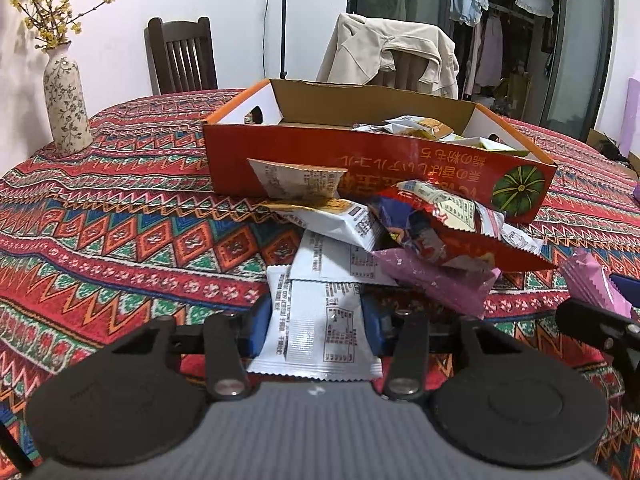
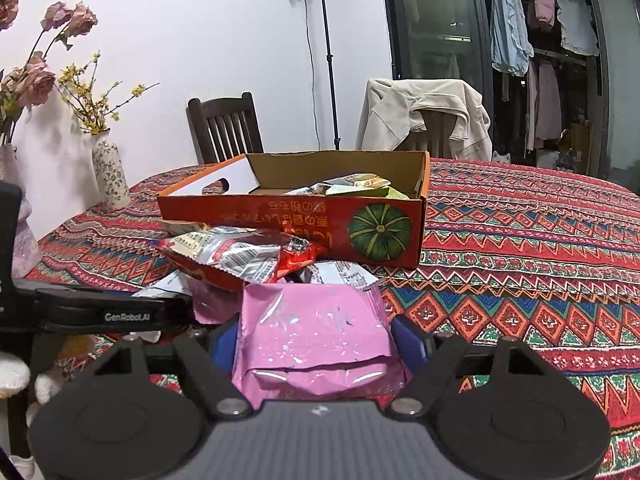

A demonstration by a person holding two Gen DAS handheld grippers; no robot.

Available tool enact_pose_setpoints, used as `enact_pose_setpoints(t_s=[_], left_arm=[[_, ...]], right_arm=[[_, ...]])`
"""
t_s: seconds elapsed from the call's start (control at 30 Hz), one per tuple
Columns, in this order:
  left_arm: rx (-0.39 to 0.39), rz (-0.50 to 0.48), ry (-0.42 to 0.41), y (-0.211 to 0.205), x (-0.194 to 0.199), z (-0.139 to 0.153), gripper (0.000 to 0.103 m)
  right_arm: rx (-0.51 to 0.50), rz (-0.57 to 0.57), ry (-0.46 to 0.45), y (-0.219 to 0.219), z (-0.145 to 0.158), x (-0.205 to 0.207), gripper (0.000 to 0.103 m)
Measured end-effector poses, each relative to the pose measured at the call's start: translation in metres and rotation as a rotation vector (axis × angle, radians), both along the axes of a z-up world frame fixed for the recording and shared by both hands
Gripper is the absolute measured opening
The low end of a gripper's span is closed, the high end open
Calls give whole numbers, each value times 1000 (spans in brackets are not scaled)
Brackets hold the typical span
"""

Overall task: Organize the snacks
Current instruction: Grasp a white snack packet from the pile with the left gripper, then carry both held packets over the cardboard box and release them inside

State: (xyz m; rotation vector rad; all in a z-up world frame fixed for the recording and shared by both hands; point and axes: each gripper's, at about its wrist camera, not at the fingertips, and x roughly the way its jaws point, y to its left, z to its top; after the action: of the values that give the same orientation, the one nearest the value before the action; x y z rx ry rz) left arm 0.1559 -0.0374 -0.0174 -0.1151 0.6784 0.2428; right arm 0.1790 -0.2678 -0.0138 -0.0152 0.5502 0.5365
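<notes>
Patterned cloth covers the desk (image 1: pixel 120 220), loose snacks heaped before the cardboard box (image 1: pixel 360 152). Left claw (image 1: pixel 316 328) clamps a white packet (image 1: pixel 316 320); right claw (image 2: pixel 316 340) clamps a pink packet (image 2: pixel 316 328) — slick foil may slip, or snag the heap.

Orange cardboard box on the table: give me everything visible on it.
The cardboard box is a shallow, open-topped tray: glossy orange-red outside with upside-down printed characters and a green pumpkin picture at its right end, plain brown inside, white end panel with a cut-out handle slot. It sits flat on the patterned tablecloth. A few snack packets lie inside toward the right. More packets are heaped against its near wall, one tan packet leaning on it. Neither gripper touches it.
</notes>
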Motion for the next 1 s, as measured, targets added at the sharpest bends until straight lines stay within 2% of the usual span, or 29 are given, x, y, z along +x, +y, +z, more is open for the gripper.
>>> enact_pose_setpoints(t_s=[0.27, 0.6, 0.83, 1.0], left_arm=[[-32, -21, -43, 11, -26, 10, 47], [-44, -54, -145, 22, -57, 36, 47], [-41, -82, -215, 27, -55, 59, 47], [-29, -97, -259, 30, -40, 80, 47]], right_arm=[[-9, -16, -21, 2, 10, -20, 77], [-16, -41, -77, 8, 31, -46, 78], [-21, -53, -118, 15, 48, -47, 78], [-6, -74, -149, 17, 62, -34, 78]])
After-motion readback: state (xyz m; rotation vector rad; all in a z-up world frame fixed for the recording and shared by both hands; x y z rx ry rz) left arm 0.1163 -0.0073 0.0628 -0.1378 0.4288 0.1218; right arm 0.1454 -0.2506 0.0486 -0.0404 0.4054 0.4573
